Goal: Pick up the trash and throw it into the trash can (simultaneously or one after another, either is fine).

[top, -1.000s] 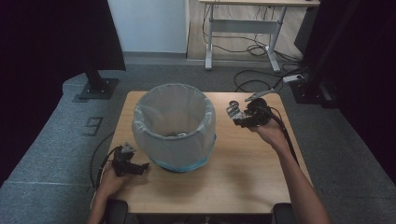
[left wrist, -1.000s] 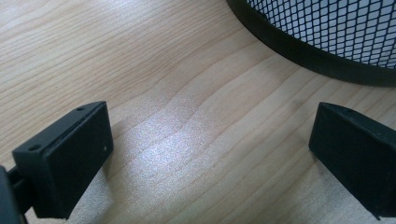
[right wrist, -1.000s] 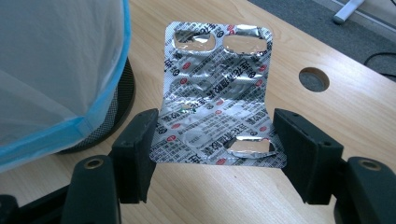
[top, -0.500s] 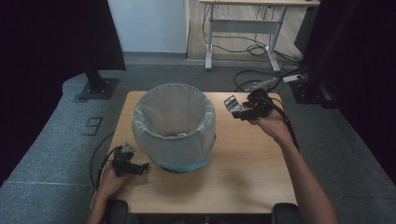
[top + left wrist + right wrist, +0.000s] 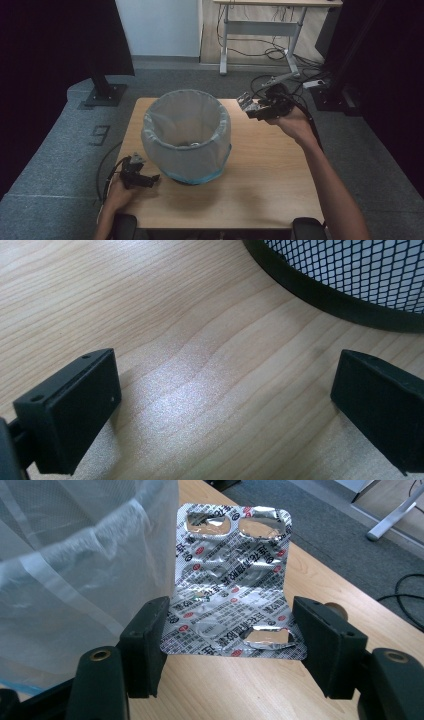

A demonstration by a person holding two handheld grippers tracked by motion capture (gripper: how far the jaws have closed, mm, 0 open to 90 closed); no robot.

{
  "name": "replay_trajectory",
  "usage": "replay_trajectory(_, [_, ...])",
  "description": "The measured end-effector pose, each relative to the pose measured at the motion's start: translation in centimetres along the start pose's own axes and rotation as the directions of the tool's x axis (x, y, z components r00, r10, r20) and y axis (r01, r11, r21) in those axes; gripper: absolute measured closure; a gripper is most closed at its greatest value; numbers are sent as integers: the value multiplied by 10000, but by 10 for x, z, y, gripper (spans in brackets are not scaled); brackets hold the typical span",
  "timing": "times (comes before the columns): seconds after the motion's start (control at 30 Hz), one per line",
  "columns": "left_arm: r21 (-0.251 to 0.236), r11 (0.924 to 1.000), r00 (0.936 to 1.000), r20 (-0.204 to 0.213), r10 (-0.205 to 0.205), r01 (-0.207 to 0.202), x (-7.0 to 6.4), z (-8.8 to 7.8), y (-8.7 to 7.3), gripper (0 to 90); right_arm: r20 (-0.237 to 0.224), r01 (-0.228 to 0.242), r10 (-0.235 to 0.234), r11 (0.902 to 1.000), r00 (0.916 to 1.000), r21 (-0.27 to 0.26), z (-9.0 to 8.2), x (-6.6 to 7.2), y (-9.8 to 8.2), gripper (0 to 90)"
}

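A silver foil blister pack (image 5: 232, 580), printed with red and black marks and with several pockets torn open, is pinched edgewise by the right claw (image 5: 230, 645) and held above the pale wooden bench (image 5: 270, 170), just beside the bin's rim, presumably so that it can be dropped inside. The round black mesh bin (image 5: 186, 135) is lined with a thin translucent plastic bag (image 5: 75, 570), folded over the rim so waste is caught. The left claw (image 5: 225, 400) is spread and empty, rested low on the bench near the bin's base.
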State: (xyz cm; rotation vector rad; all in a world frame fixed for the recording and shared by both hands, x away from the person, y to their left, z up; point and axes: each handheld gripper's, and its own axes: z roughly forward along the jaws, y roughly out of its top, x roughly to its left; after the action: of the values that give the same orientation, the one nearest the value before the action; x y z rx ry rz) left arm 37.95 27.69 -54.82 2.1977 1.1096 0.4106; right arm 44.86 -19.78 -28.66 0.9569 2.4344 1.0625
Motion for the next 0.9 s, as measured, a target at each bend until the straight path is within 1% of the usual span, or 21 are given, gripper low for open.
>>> replay_trajectory(0.1, [1, 10000, 10000, 2, 1, -1, 0, 0, 0, 0, -106, -29, 28, 10000, 9999, -73, -3, 1, 4, 333])
replay_trajectory(0.13, [-2, 10000, 10000, 1, -1, 1, 0, 0, 0, 0, -85, 81, -81, 9999, 9999, -75, -5, 2, 8, 333])
replay_trajectory(0.17, [-2, 10000, 10000, 1, -1, 1, 0, 0, 0, 0, -85, 81, -81, 9999, 9999, -75, -5, 2, 8, 333])
replay_trajectory(0.27, [0, 10000, 10000, -1, -1, 1, 0, 0, 0, 0, -234, 157, -161, 9997, 9996, -177, -10, 6, 16, 333])
replay_trajectory(0.47, [-1, 10000, 10000, 0, 0, 0, 0, 0, 0, 0, -332, 295, -304, 9992, 9990, -283, -14, 12, 28, 333])
replay_trajectory(0.5, [1, 10000, 10000, 1, 0, 0, 0, 0, 0, 0, -390, 388, -400, 9987, 9984, -326, -16, 15, 33, 333])
replay_trajectory(0.63, [-1, 10000, 10000, 1, 0, 0, 0, 0, 0, 0, -537, 567, -588, 9976, 9968, -388, -18, 21, 43, 333])
replay_trajectory(0.7, [0, 10000, 10000, 0, 1, -1, 0, 0, 0, 0, -536, 603, -624, 9974, 9966, -387, -19, 23, 46, 333])
replay_trajectory(0.73, [-3, 10000, 10000, -1, -1, 1, 0, 0, 0, 0, -622, 697, -721, 9967, 9955, -404, -19, 27, 51, 333])
replay_trajectory(0.9, [1, 10000, 10000, 1, 1, -1, 0, 0, 0, 0, -747, 956, -984, 9946, 9923, -401, -18, 36, 62, 333])
